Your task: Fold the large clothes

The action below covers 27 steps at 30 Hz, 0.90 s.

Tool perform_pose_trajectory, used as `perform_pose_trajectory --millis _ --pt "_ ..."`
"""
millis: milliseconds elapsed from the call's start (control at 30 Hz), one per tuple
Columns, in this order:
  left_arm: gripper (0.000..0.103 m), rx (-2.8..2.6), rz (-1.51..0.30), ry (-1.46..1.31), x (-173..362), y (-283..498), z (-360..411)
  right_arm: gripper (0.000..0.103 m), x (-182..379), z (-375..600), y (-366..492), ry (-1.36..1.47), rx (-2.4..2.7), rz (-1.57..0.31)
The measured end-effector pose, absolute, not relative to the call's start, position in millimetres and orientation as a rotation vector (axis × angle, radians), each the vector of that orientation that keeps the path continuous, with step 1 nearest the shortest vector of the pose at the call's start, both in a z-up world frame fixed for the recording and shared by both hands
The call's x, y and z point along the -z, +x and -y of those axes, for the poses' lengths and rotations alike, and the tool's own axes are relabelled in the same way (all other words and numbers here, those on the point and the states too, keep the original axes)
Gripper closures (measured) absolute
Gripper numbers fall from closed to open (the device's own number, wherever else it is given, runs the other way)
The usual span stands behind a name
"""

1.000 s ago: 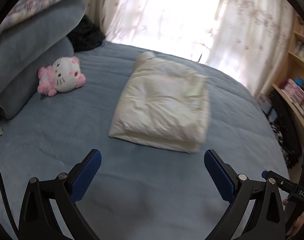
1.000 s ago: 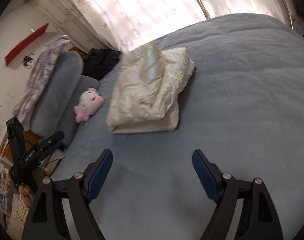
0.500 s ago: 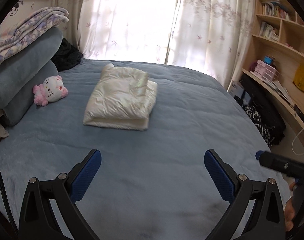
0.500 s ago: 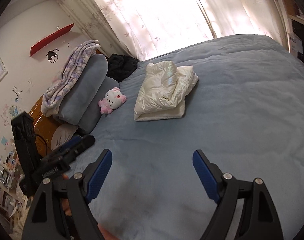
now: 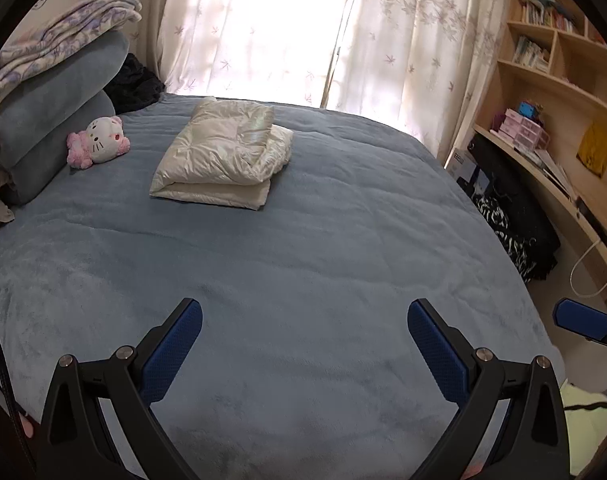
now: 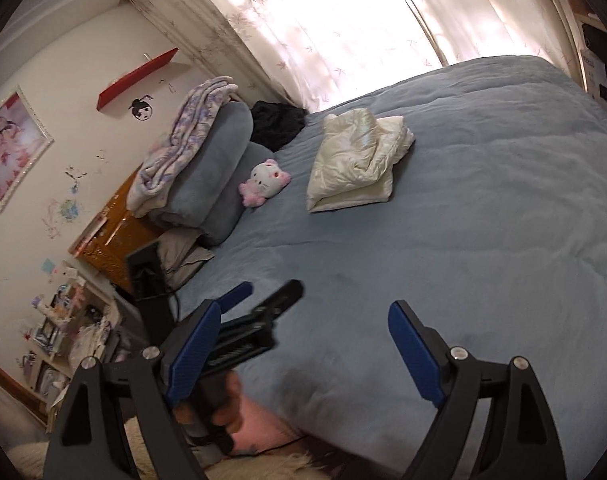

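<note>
Blue bedding (image 5: 303, 264) fills both views, with nothing lying between the fingers and the folded cream jacket (image 5: 223, 156), which is laid well beyond the left gripper (image 5: 303, 352), long axis running away from its fingertips. Just left of it, a plush cat (image 5: 99, 142) is propped against stacked blue pillows (image 5: 51, 128). Left gripper and right gripper (image 6: 301, 350) are held spread wide, empty; the right jaws have just been opening.

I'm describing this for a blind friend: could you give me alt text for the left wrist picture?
A cream padded garment lies folded on a blue bed, far beyond the open, empty left gripper. A pink-and-white cat plush sits beside stacked blue pillows, with sunlit curtains behind.
</note>
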<state>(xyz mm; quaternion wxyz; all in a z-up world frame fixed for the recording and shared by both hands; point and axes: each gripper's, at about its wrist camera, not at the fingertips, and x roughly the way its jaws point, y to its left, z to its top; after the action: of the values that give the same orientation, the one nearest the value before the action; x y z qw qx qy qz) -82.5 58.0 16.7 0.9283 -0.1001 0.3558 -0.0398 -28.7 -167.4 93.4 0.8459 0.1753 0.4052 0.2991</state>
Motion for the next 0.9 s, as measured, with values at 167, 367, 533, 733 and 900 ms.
perform_pose_trajectory --millis 167,367,533,733,900 --pt "0.001 0.066 -0.724 -0.173 -8 -100 -39 0.016 -69 180 -43 0.356 -0.528 -0.827" --pt "0.001 0.039 -0.754 -0.115 14 -111 -18 0.016 -22 185 -49 0.19 -0.272 -0.823" --pt "0.001 0.036 -0.783 -0.077 29 -114 -3 0.016 13 193 -51 0.11 -0.128 -0.857" --pt "0.001 0.03 -0.799 -0.054 36 -118 6 0.016 30 213 -50 0.179 -0.119 -0.91" --pt "0.001 0.023 -0.807 -0.05 38 -118 6 0.016 30 211 -54 0.173 -0.119 -0.896"
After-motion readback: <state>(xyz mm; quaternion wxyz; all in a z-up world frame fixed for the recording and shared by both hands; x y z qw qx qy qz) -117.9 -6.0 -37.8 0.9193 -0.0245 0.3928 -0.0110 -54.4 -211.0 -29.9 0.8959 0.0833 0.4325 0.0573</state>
